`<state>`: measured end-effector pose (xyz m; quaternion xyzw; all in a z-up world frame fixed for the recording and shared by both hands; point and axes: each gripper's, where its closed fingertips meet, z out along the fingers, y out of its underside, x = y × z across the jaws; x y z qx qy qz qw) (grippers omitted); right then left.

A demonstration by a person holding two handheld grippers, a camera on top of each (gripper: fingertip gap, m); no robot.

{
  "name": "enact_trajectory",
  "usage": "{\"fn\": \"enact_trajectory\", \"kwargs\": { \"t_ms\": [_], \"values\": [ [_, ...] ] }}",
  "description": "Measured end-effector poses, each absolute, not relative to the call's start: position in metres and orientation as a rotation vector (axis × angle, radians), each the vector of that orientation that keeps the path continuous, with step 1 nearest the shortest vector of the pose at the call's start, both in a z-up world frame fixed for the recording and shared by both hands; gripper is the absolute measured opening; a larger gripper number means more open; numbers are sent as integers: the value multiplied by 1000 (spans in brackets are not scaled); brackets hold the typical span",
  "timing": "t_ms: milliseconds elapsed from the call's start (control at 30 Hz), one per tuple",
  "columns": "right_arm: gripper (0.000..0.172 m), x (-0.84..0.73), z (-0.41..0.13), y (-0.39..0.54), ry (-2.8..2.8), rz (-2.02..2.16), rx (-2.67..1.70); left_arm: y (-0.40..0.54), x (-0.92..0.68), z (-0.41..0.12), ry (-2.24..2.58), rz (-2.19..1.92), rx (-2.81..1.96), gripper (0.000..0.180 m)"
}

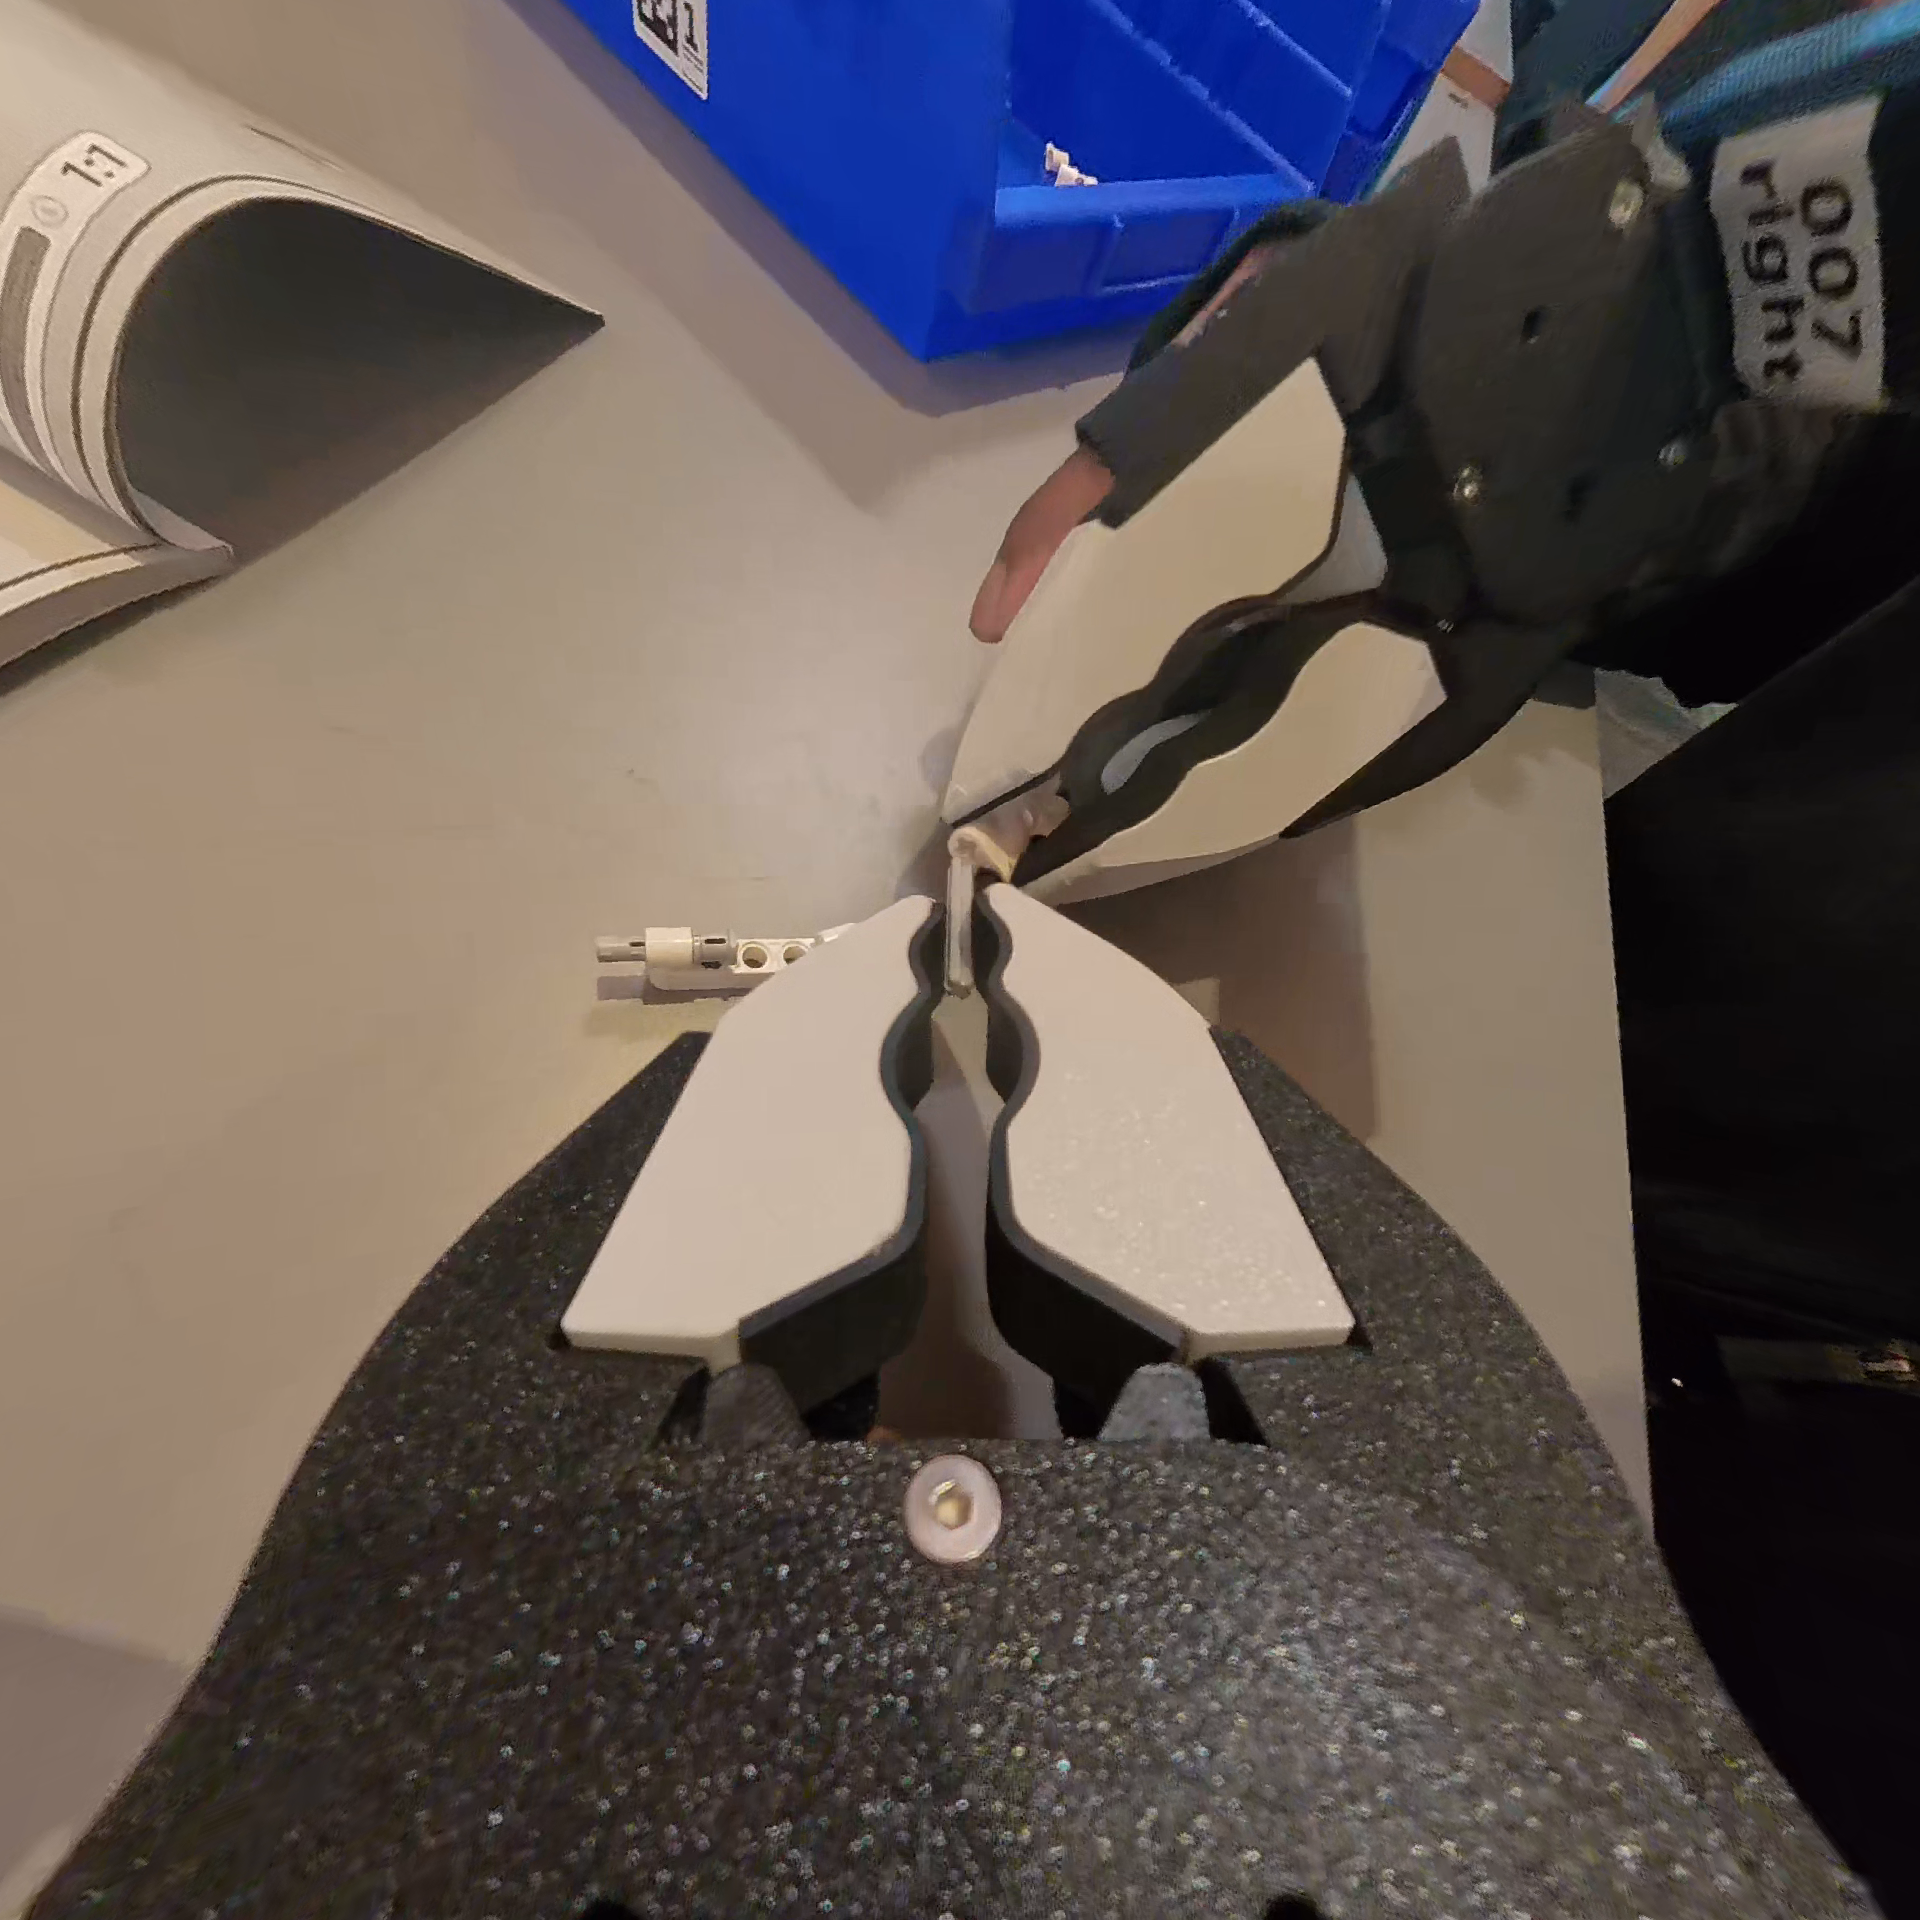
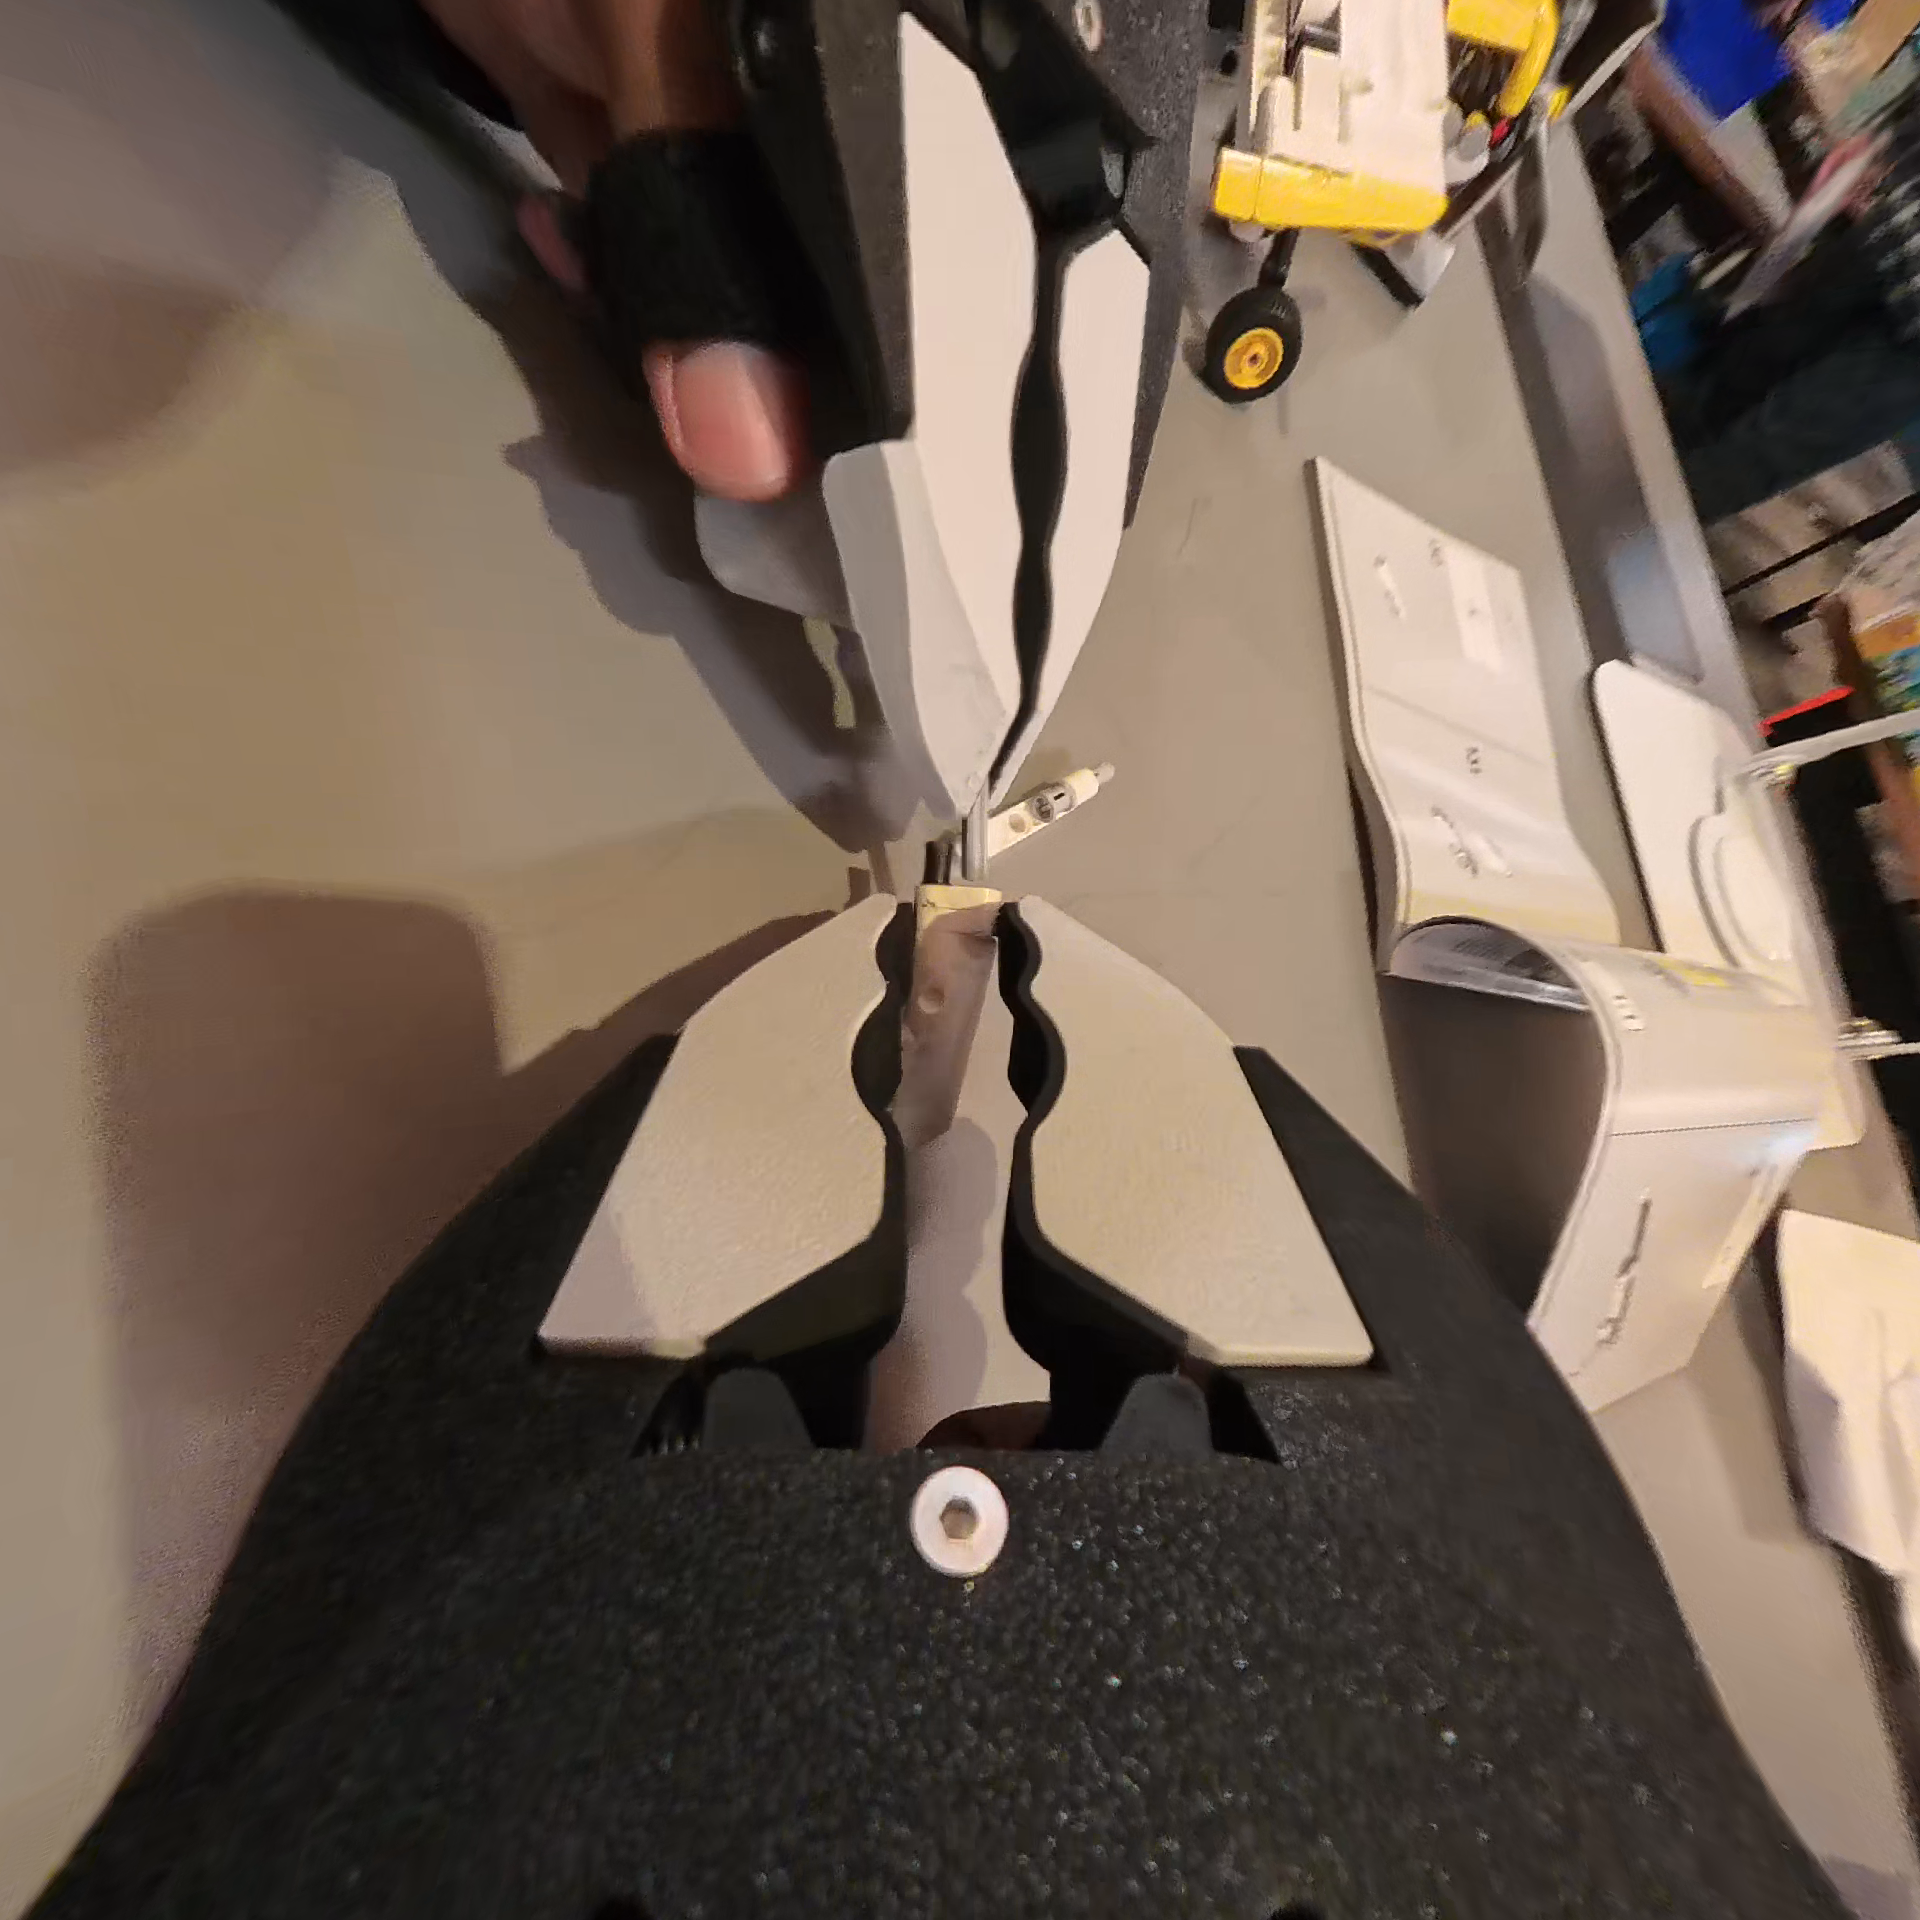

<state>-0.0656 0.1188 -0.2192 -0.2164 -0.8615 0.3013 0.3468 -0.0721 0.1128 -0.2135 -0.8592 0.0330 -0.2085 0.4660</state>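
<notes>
While the left tongs (image 1: 961,914) pinch a thin grey axle (image 1: 958,940) at their tips, the right tongs (image 2: 951,920) clamp a small cream beam piece (image 2: 940,997); axle end and piece meet just above the counter (image 1: 416,831), both sets of tips nearly touching. Just beside them lies a white pin-and-beam assembly (image 1: 707,951). Farther off: an open instruction booklet (image 1: 156,364) near the counter's left edge, a blue bin (image 1: 987,156) at the far edge, and a yellow-and-white wheeled model (image 2: 1340,135) behind.
</notes>
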Motion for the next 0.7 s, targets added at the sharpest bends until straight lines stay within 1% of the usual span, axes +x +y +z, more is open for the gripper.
{"fn": "enact_trajectory", "kwargs": {
  "t_ms": [333,700],
  "values": [
    [15,-72,-215,117,-2068,653,-325,112,-76,-208,-11,-611,-2074,4],
    [15,-77,-213,117,-2002,623,-303,112,-78,-205,-57,-658,-2051,4]
  ]
}}
